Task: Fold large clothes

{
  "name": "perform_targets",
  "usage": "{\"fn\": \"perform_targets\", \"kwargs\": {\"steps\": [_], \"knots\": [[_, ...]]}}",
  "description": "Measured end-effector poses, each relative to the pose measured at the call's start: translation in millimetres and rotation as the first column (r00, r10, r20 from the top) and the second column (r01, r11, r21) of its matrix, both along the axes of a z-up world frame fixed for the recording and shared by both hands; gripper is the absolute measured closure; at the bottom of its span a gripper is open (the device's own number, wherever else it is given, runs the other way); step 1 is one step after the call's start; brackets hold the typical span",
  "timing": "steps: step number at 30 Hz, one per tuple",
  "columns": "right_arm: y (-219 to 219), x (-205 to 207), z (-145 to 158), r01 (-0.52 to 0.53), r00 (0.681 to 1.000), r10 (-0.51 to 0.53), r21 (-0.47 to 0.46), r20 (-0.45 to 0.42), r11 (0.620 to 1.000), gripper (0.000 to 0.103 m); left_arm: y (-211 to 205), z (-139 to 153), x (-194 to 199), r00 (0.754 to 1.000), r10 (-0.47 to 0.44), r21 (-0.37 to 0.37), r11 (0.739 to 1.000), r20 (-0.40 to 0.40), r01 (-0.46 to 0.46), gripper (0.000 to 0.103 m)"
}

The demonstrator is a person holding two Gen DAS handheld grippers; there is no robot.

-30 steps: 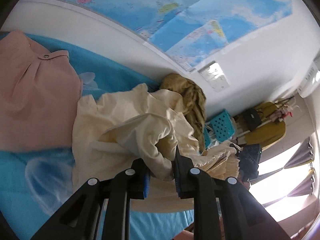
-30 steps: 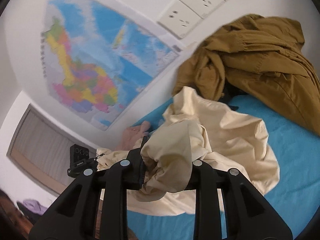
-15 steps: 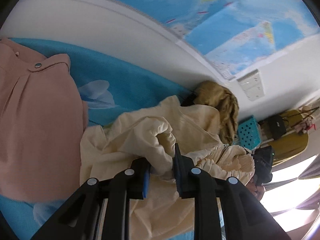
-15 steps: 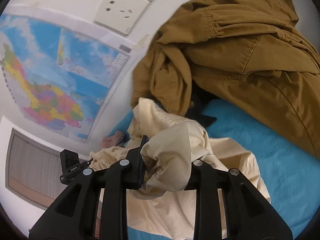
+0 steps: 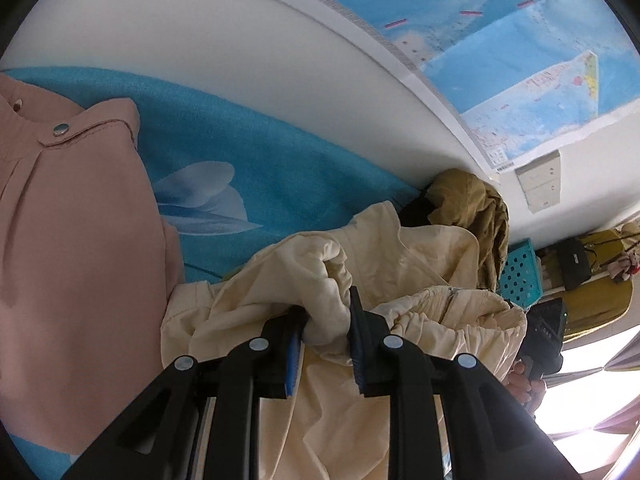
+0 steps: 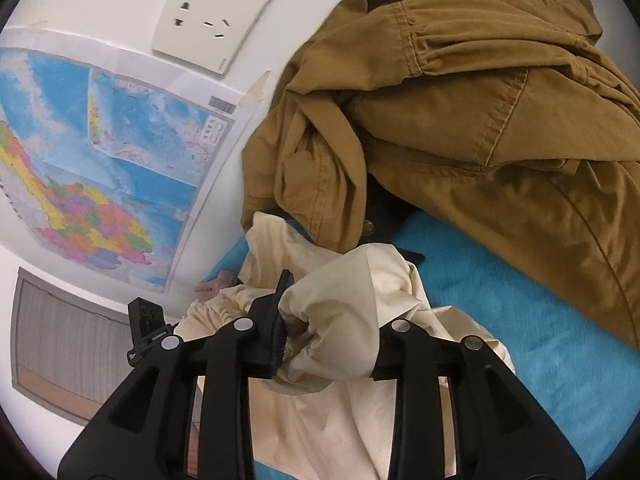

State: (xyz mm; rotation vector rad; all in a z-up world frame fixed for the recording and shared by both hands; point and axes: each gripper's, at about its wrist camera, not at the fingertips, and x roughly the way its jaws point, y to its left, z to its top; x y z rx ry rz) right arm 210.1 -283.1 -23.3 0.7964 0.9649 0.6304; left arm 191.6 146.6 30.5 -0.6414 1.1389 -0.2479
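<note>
Cream garment (image 5: pixel 404 264) lies crumpled on the blue bed sheet (image 5: pixel 256 148), not yet spread flat or folded, so by my reading the folding has barely begun: it needs laying out first. The left tongs (image 5: pixel 326 336) are clamped on a bunched fold of it. The right tongs (image 6: pixel 328 320) have a thick wad between them; their jaws have just been opening, and the right pad is hidden behind the cloth, so I cannot tell if the grip holds. A pink garment (image 5: pixel 68 240) lies to the left, just beside the cream one, and a brown jacket (image 6: pixel 460 120) is heaped to the right against the wall (image 5: pixel 240 52). Bare sheet between them, toward the wall, offers some room to spread.
</note>
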Motion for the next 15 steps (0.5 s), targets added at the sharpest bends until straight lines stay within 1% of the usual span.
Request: {"fn": "perform_targets", "kwargs": {"steps": [1,2,3,4,5,6,8,9,10,11,12,13,14,15], "knots": [[0.9,0.6,0.0,0.001,1.000,-0.001,0.001,-0.003,1.000,0.067,0.3,-2.7,1.8,1.000,0.002,0.010,1.000,-0.009,-0.002,0.081],[2.9,-0.3,2.1,-0.004,1.000,0.004,-0.003,0.003,1.000,0.058,1.0,-4.6,2.8,1.000,0.006,0.016,1.000,-0.017,-0.005,0.081],[4.1,-3.0,6.4,-0.013,1.000,0.013,-0.005,0.019,1.000,0.038,1.3,-7.4,4.1,1.000,0.008,0.018,1.000,-0.024,-0.008,0.081],[4.2,-7.3,11.8,-0.019,0.999,0.019,0.005,0.035,1.000,0.028,0.5,-8.8,5.0,1.000,0.007,0.021,1.000,-0.028,-0.007,0.081],[2.8,-14.1,19.7,-0.014,0.998,0.013,0.013,0.065,1.000,0.014,0.2,-10.1,5.6,1.000,0.009,0.021,1.000,-0.030,-0.008,0.081],[1.8,-20.7,27.8,-0.005,0.995,0.004,0.008,0.095,1.000,0.009,-0.8,-10.8,6.5,1.000,0.010,0.024,1.000,-0.030,-0.010,0.081],[-1.1,-37.3,45.5,0.003,0.986,-0.001,-0.008,0.168,1.000,0.009,-1.3,-12.7,8.0,0.999,0.017,0.026,1.000,-0.032,-0.016,0.081],[-2.8,-48.7,54.6,-0.003,0.978,0.002,0.005,0.207,1.000,0.008,-0.8,-13.8,8.6,0.999,0.018,0.023,1.000,-0.034,-0.018,0.081],[-1.8,-62.5,63.4,-0.003,0.967,0.003,-0.003,0.253,1.000,0.008,-0.9,-14.5,9.0,0.999,0.018,0.025,1.000,-0.035,-0.017,0.081],[2.9,-72.1,69.9,-0.006,0.957,0.017,-0.039,0.288,0.999,0.007,-1.3,-14.9,9.2,0.999,0.017,0.031,0.999,-0.034,-0.016,0.081],[15.9,-85.7,78.8,-0.026,0.938,0.066,-0.121,0.339,0.992,0.007,-2.5,-14.5,9.1,0.999,0.017,0.035,0.999,-0.034,-0.016,0.081],[30.6,-96.2,84.3,-0.042,0.921,0.114,-0.197,0.373,0.980,0.007,-4.2,-13.7,8.9,0.999,0.017,0.046,0.999,-0.031,-0.015,0.081],[46.4,-104.5,87.7,-0.057,0.904,0.162,-0.265,0.395,0.963,0.010,-7.8,-12.5,8.6,0.999,0.018,0.055,0.998,-0.028,-0.016,0.081],[71.2,-113.6,89.1,-0.067,0.878,0.231,-0.370,0.418,0.926,0.015,-10.2,-10.8,7.6,1.000,0.018,0.067,0.998,-0.020,-0.017,0.081]]}}
